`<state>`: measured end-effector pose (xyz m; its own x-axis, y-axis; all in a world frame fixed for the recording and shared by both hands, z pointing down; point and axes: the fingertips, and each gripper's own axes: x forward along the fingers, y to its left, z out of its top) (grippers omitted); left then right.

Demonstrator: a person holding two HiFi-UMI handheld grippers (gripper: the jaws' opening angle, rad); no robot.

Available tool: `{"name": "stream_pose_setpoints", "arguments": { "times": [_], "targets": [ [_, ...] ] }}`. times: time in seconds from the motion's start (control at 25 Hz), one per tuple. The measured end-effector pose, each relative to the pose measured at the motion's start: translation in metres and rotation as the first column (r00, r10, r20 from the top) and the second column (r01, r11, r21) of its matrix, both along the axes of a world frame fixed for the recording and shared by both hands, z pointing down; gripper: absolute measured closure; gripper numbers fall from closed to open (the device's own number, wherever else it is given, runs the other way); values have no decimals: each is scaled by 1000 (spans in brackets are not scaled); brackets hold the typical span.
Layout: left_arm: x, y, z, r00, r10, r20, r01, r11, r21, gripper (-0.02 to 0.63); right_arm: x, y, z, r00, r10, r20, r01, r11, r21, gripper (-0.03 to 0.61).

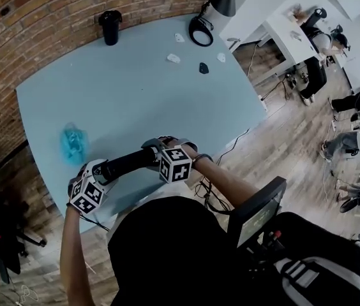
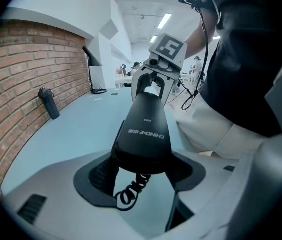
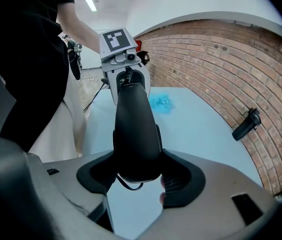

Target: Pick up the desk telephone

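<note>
Over blue table, telephone handset crosswise

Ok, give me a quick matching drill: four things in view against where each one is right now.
Things:
1 telephone handset
2 black bottle
3 blue crumpled thing
4 desk lamp

Places:
A at the far corner of the table
B gripped at its ends by the left gripper and right gripper
C lying on the table beyond the left gripper
D standing by the brick wall

Pairs: 1-B, 2-D, 3-C, 4-A
</note>
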<state>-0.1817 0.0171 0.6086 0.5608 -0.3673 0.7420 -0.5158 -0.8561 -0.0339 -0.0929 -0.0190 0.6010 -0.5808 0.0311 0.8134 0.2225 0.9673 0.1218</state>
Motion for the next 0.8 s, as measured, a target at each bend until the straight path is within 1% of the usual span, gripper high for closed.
{"name": "stream_pose_setpoints", "arguments": {
  "times": [0.12, 0.28, 0.48, 0.68, 0.8],
  "targets": [
    [0, 4, -5, 1000, 0, -26, 1, 1000, 18, 314, -1, 5, -5, 1000, -1, 13, 1, 1000, -3, 311],
    [-2, 10, -17, 996, 5, -86, -1, 999, 43, 314, -5, 12, -15, 999, -9, 43, 10, 1000, -23, 311],
    [-9, 17, -24, 995, -1, -99, 7, 998, 55, 316, -13, 19, -29, 997, -35, 73, 37, 999, -21, 311],
    [-15, 20, -31, 991, -14, -134, 23, 997, 67, 316, -20, 21, -42, 993, -56, 103, 58, 998, -18, 311],
    [-19, 21, -34, 990, -17, -141, 27, 997, 73, 316, -24, 22, -49, 990, -63, 124, 65, 998, -15, 311]
  ]
}}
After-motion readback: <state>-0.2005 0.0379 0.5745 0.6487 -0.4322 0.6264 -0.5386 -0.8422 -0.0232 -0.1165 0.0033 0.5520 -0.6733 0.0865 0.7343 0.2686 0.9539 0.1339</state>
